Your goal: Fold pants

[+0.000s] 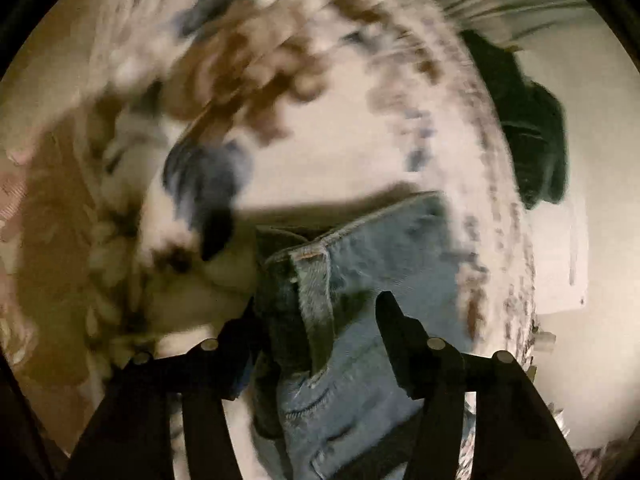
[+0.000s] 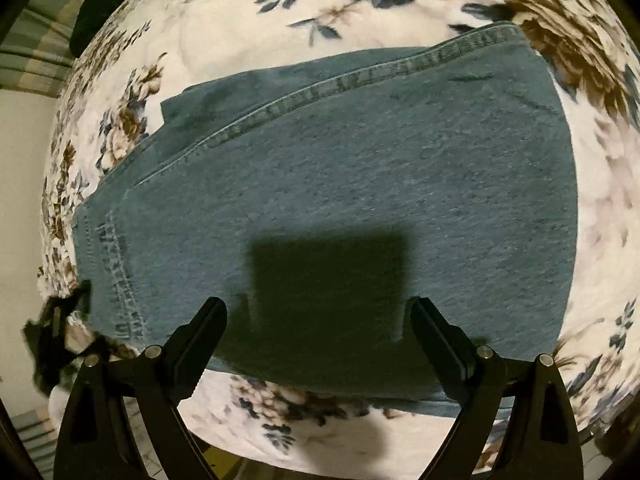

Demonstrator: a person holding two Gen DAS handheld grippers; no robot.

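Blue pants (image 2: 320, 184) lying flat on flowery bed (image 2: 224, 28). Left tool (image 1: 316, 316) half spread around waistband, maybe pinching, cannot tell; right tool (image 2: 318, 312) spread wide above. Pinch tight before lifting, keep edges lined up

Faded blue denim pants (image 2: 340, 184) lie on a cream, brown-and-blue floral blanket (image 2: 248, 12).

The left wrist camera peers steeply down along its fingers, close on the jeans' waistband (image 1: 312, 258). The right wrist camera looks almost straight down on denim. The 2 views share the jeans (image 2: 340, 184) and floral blanket (image 2: 224, 24).
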